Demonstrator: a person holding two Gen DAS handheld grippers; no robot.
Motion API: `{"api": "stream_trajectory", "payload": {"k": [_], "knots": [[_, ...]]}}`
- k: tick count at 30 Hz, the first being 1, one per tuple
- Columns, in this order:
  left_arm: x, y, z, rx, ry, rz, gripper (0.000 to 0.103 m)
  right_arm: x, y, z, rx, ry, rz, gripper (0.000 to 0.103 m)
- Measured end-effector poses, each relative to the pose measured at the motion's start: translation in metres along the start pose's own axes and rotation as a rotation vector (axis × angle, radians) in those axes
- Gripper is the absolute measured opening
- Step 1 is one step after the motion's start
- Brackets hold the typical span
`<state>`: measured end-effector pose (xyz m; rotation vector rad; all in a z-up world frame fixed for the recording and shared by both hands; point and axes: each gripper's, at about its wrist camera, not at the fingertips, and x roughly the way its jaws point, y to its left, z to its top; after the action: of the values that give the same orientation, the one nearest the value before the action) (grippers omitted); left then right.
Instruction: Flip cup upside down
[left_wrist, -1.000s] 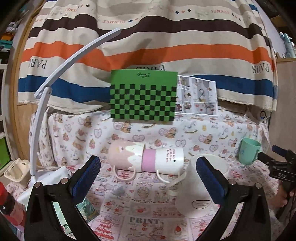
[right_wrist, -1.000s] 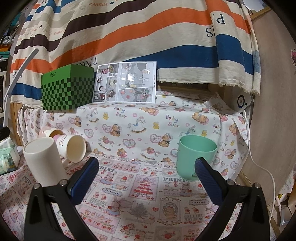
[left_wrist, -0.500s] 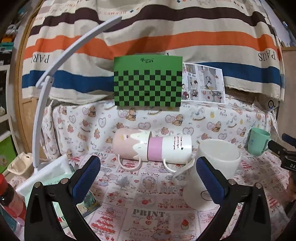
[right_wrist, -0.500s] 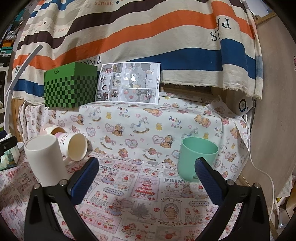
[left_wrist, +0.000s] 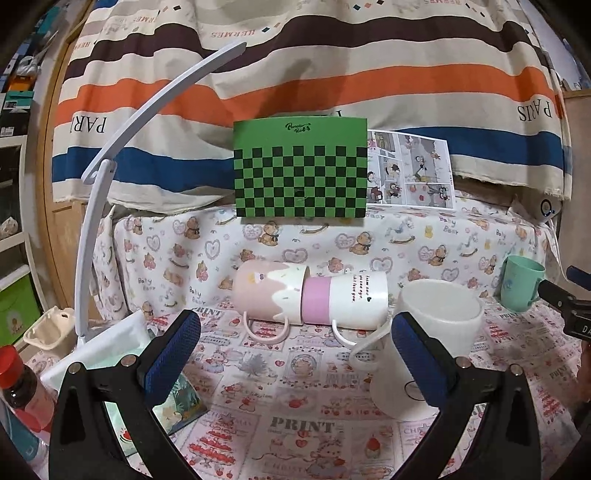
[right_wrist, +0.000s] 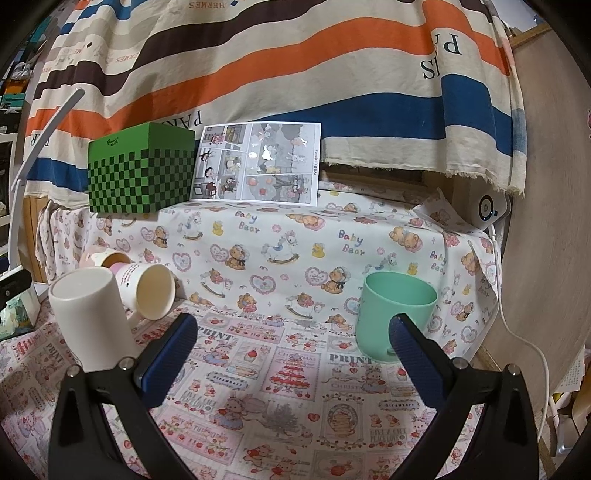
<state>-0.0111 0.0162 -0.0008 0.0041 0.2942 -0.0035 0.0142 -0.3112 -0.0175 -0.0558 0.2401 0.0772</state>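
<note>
A mint green cup stands upright, mouth up, on the printed cloth, just behind my right gripper's right finger; it also shows far right in the left wrist view. A white mug stands in front of my left gripper's right finger and shows in the right wrist view at left. A pink mug and a pink-and-white mug lie on their sides, nested. My left gripper is open and empty. My right gripper is open and empty.
A green checkered box and a comic sheet stand on the raised ledge behind. A white curved stand, a white tray and a red-capped bottle are at the left. A white cable runs down the right.
My left gripper has pulled back and tilted a little, so the mugs sit lower and farther in its view. My right gripper has shifted slightly; the green cup stays put.
</note>
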Motion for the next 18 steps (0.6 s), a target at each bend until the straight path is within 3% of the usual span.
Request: {"api": "stream_trajectory", "payload": {"k": [18], "knots": [[-0.0017, -0.0037, -0.0008, 0.0, 0.008, -0.003, 0.103, 0.0, -0.001, 0.0001, -0.001, 0.0, 0.0, 0.103]]}}
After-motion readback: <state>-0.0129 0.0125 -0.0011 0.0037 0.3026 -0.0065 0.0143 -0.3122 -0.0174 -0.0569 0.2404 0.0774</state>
